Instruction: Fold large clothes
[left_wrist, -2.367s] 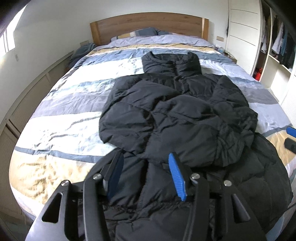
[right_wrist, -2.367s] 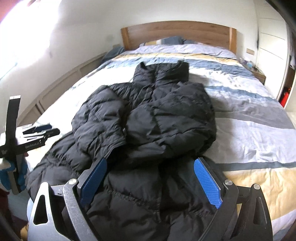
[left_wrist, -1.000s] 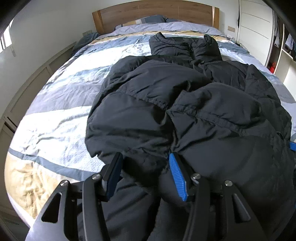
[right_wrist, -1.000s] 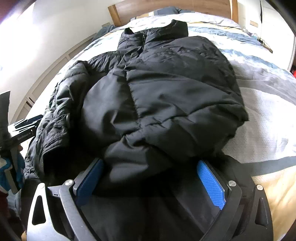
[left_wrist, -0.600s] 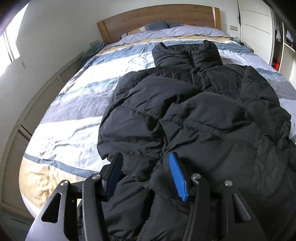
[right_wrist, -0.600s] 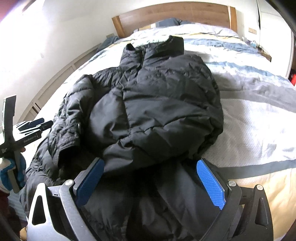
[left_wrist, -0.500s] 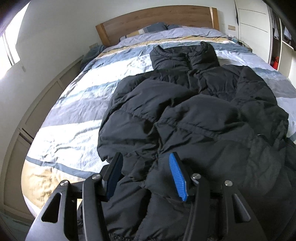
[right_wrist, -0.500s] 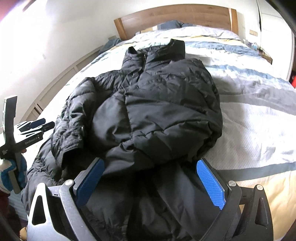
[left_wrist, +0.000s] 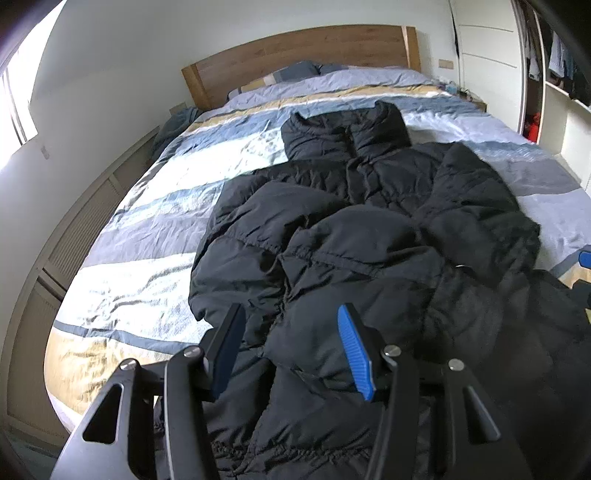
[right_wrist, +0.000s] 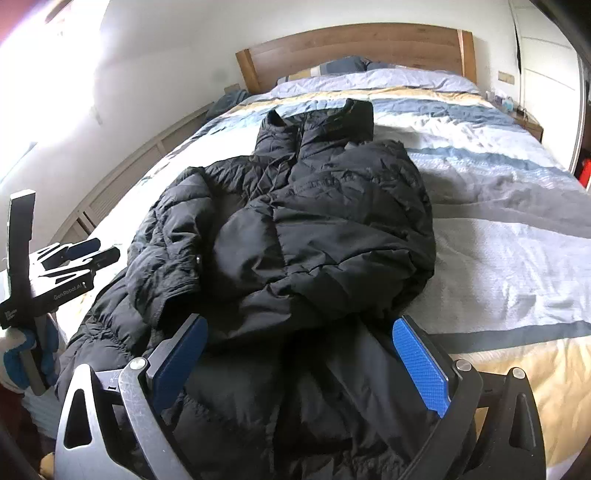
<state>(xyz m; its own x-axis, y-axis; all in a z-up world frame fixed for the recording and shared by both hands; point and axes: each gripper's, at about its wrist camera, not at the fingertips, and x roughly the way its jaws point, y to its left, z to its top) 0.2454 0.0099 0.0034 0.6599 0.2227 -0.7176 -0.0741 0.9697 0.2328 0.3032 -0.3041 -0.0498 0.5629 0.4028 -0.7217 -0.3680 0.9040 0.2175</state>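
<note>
Striped rumpled bedding (left_wrist: 155, 229) carries a puffy quilted black jacket (left_wrist: 369, 236); both grippers' fingers (right_wrist: 419, 360) spread, gripping nothing.

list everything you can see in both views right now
black puffer jacket: one, black, spread on the bed, sleeves folded over its front
striped duvet: one, blue, white and tan, covering the bed
wooden headboard: one, brown, far end of the bed
pillows: number unclear, blue-grey, against the headboard
open wardrobe: one, white, right wall
left gripper: one, black with blue pads, open above the jacket's hem
right gripper: one, black with blue pads, open above the hem
</note>
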